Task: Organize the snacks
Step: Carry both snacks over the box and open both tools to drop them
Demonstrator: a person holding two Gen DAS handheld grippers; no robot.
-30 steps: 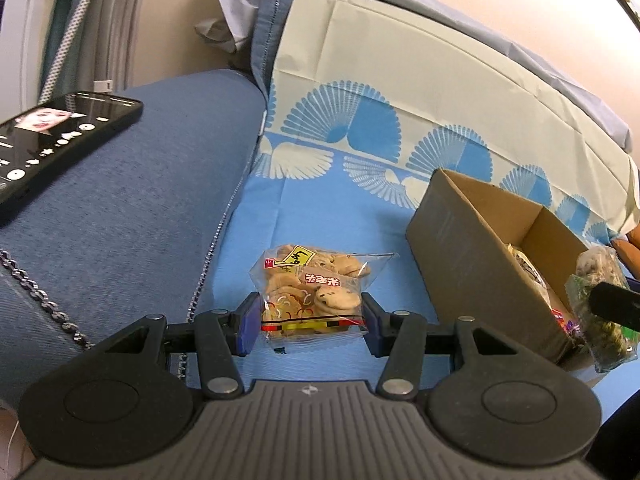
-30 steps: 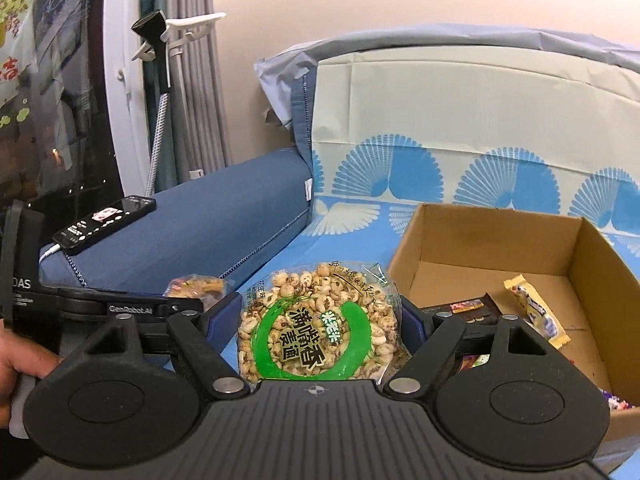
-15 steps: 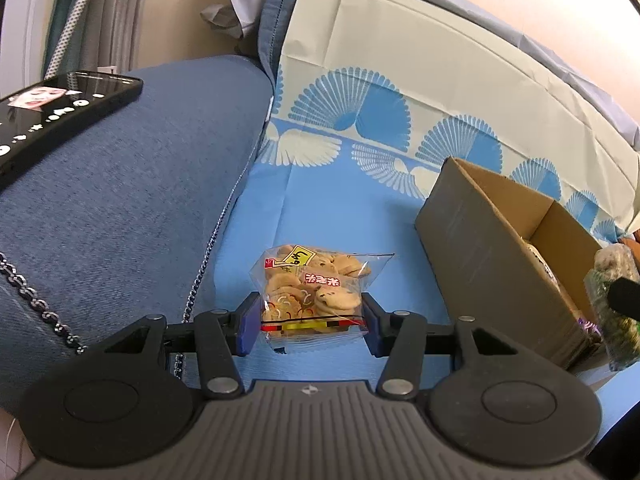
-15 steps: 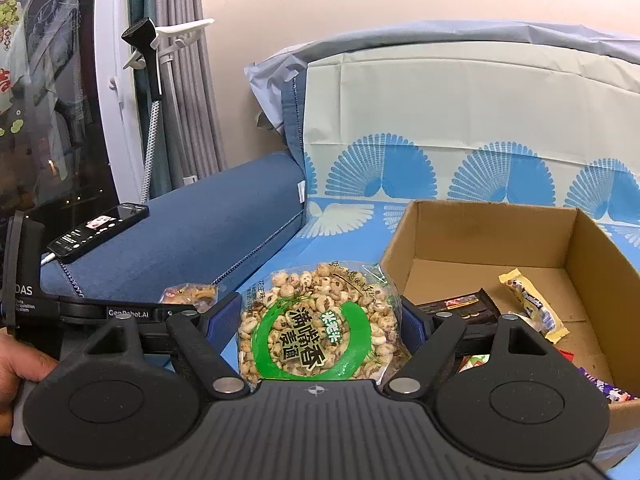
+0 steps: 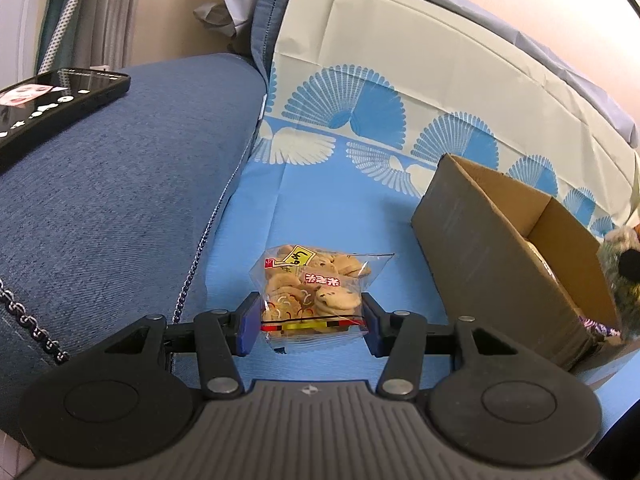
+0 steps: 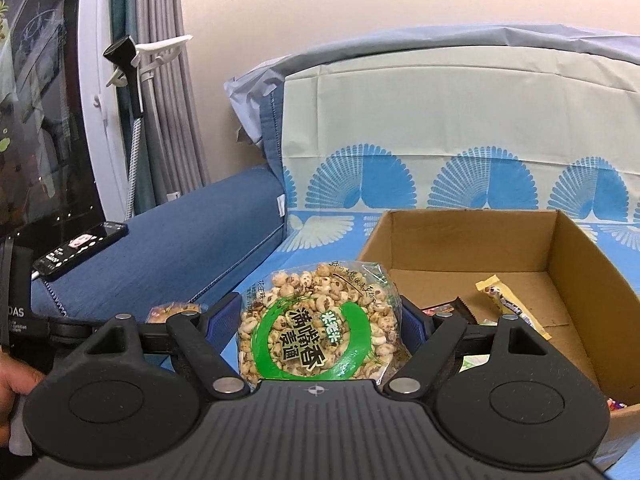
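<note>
A clear bag of brown cookies (image 5: 312, 292) with a red and yellow label sits between the blue pads of my left gripper (image 5: 308, 326), which is shut on it just above the blue cloth. My right gripper (image 6: 320, 320) is shut on a bag of puffed grains (image 6: 320, 328) with a green ring, near the left corner of the open cardboard box (image 6: 472, 240). The cookie bag (image 6: 172, 309) peeks out at the left in the right wrist view. The grain bag (image 5: 624, 280) shows blurred at the right edge of the left wrist view, beside the box (image 5: 500, 248).
The box holds a yellow candy bar (image 6: 508, 308), a dark wrapper (image 6: 448, 308) and other small packets. A lit phone (image 5: 52, 100) lies on the blue sofa armrest (image 5: 120, 200) at the left. A fan-patterned cloth (image 5: 360, 120) covers seat and backrest. A person's hand (image 6: 16, 380) shows at the lower left.
Both bags stay fixed in their grippers. The right wrist view has rolled slightly, and the grain bag has drifted up and right at the edge of the left wrist view.
</note>
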